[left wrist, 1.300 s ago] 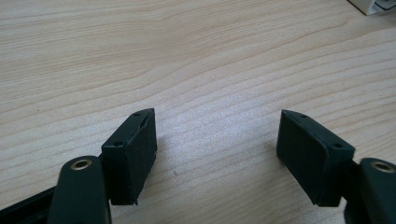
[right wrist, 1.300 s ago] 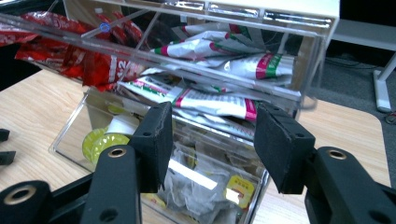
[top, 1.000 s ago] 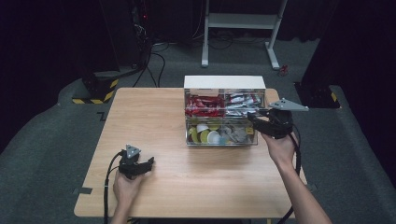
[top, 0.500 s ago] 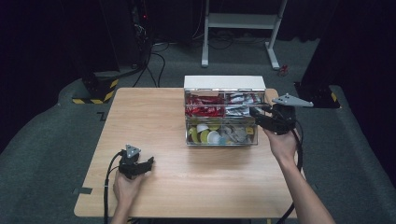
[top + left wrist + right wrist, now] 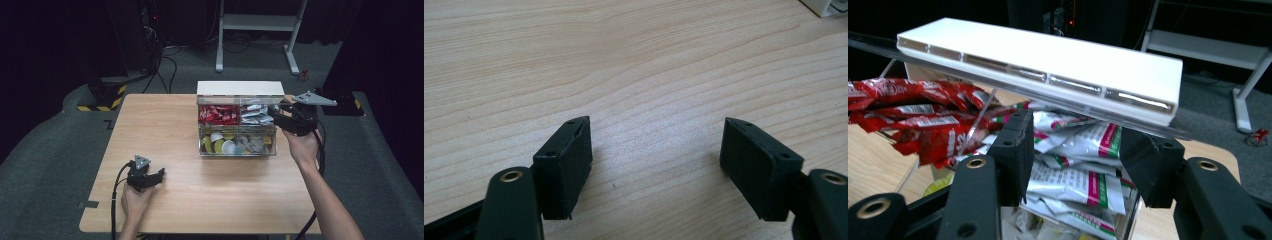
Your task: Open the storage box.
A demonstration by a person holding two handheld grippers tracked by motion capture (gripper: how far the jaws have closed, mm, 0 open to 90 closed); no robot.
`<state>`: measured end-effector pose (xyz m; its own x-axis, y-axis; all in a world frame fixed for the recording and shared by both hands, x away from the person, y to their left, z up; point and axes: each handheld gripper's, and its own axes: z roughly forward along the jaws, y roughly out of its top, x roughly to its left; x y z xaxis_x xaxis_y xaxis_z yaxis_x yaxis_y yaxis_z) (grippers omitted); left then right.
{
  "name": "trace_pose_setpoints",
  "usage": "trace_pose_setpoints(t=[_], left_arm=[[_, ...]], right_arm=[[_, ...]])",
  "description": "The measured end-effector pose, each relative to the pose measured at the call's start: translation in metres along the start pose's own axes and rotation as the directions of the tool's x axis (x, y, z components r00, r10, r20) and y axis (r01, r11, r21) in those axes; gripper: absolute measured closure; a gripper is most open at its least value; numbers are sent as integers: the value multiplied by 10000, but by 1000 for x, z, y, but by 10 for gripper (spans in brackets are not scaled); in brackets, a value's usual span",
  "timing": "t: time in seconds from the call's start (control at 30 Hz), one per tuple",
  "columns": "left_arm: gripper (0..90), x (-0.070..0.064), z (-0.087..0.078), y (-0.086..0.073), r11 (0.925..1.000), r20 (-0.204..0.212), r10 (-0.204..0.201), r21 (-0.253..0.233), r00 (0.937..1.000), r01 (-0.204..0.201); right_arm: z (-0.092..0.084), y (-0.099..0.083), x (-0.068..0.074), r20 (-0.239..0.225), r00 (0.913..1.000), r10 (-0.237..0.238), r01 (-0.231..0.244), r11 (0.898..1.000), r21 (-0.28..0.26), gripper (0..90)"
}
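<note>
The clear box (image 5: 236, 131) is sitting toward the far right part of the table (image 5: 165, 130), its white lid (image 5: 240, 89) standing raised at the back. Red packets (image 5: 913, 120) and silver packets (image 5: 1078, 165) are lying in its rear compartments, with small round cups (image 5: 220, 145) in front. The right gripper (image 5: 280, 116) is hovering at the box's right end, jaws partly apart and gripping nothing. The left gripper (image 5: 656, 160) is resting near the table's front left, jaws wide apart over bare wood.
</note>
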<state>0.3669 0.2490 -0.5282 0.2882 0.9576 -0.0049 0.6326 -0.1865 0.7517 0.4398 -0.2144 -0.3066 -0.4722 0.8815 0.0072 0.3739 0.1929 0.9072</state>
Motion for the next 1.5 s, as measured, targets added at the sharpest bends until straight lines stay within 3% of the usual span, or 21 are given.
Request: trace_pose_setpoints(t=[0.47,0.73,1.0,1.27,1.4,1.5], left_arm=[[287,1,0,0,10000,54,-68,24,10000,68],[288,3,-4,6,9980,183,-603,-194,9980,606],[299,-8,-24,35,9973,539,-28,-731,9985,67],[313,-31,-46,70,9884,1356,520,-1482,9894,-317],[315,-41,-56,94,9855,2320,532,-1694,9713,-135],[299,-45,-58,102,9854,2284,662,-1681,9713,-276]], right_arm=[[10,10,-4,28,9998,220,-220,9998,27,482],[15,14,-6,32,9997,241,-241,9997,98,484],[17,14,-7,1,9994,343,-343,9994,108,480],[17,14,-7,-45,9994,345,-344,9994,91,478],[17,14,-8,-97,9992,398,-397,9992,105,478],[17,14,-8,-105,9991,423,-421,9990,126,478]])
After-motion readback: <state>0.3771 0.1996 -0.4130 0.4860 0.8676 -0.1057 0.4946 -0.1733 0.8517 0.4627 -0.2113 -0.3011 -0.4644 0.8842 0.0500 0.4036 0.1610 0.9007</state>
